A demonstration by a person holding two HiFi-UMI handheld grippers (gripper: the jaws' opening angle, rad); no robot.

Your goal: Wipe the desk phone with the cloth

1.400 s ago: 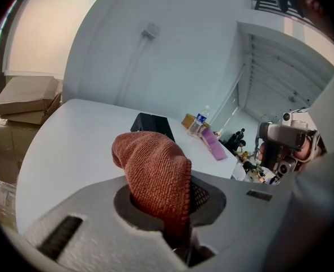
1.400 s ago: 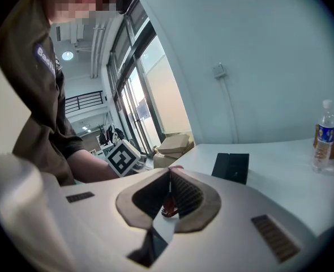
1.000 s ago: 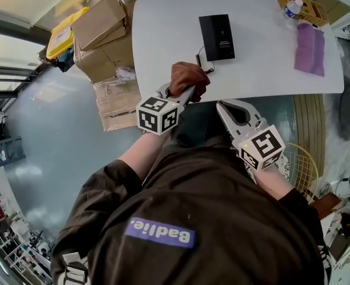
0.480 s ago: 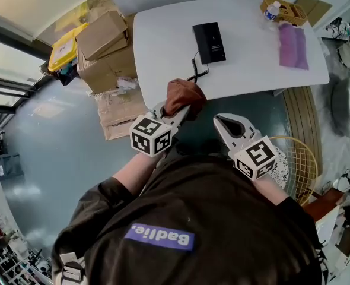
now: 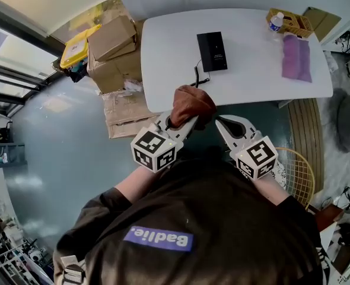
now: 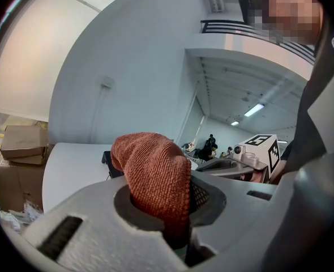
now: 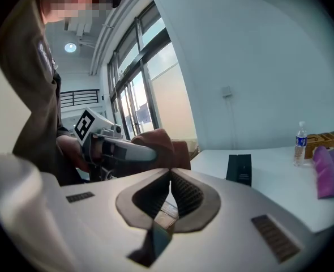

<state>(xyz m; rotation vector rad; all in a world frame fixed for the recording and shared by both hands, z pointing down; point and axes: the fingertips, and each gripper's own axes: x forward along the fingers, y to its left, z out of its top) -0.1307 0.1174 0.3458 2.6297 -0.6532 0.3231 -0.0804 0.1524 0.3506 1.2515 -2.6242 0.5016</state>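
Left gripper [image 5: 182, 122] holding cloth [image 5: 191, 104], centre frame.
Its jaws are clamping the rust cloth; right gripper [image 5: 220, 122] jaws are pressing together, empty; desk phone [image 5: 212, 51] lying upper centre on tabletop [image 5: 258, 70].

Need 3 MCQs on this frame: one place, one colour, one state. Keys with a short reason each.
1. Where does the desk phone lie?
A on the white table
B on the floor
C in the person's lap

2. What colour is the cloth in the left gripper?
A purple
B rust-brown
C white

3. The right gripper is:
A shut on the cloth
B wide open
C shut, empty

Key: 1A, it lies flat on the tabletop; 2B, rust knit bulges from its jaws; 3C, the jaws meet with nothing between them.
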